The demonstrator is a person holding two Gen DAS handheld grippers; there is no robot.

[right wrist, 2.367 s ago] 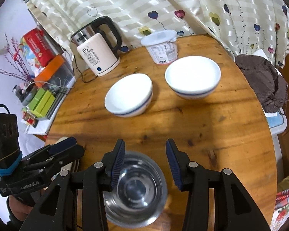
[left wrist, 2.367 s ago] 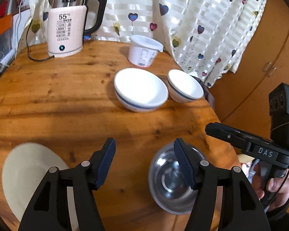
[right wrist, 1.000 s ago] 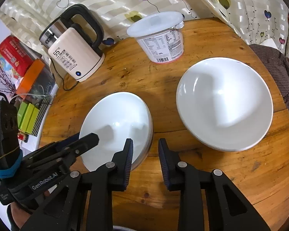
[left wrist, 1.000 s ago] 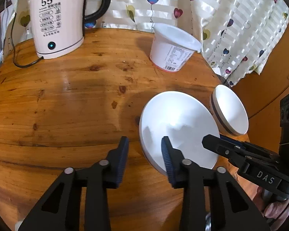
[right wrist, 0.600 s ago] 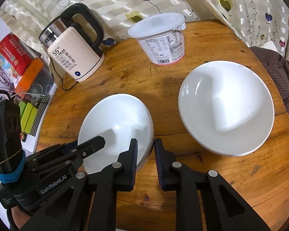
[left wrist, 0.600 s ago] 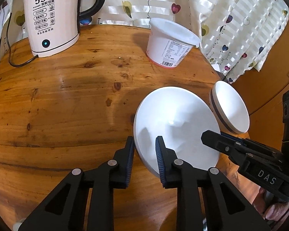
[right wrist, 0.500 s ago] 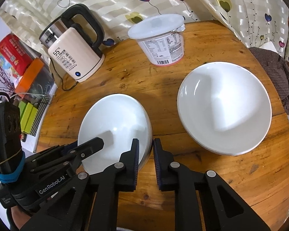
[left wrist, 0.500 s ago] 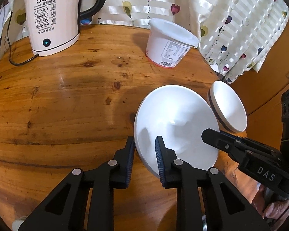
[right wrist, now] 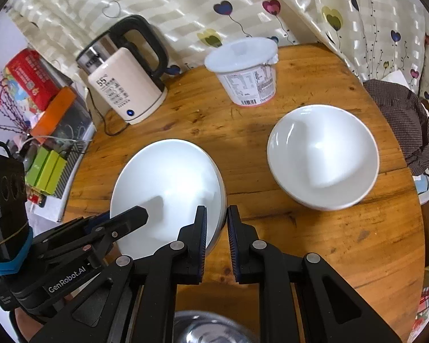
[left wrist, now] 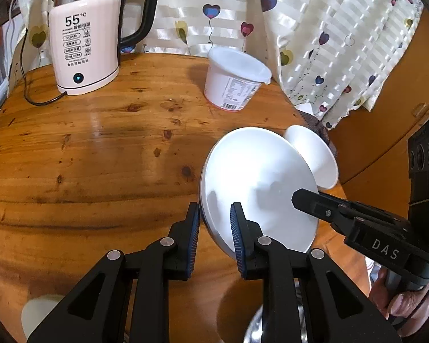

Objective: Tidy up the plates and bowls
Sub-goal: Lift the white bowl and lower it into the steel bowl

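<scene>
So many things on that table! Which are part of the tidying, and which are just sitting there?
Part of the job:
near white bowl, gripped at its rim by both hand-held grippers
far white bowl
steel bowl
plate

Just lying about:
kettle
lidded tub

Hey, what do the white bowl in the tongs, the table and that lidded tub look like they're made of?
White bowl: likely glazed ceramic; glossy with soft highlights.
Table: varnished wood, showing knots, grain and sheen.
Lidded tub: probably thin plastic, with a printed label, barcode and translucent lid.
</scene>
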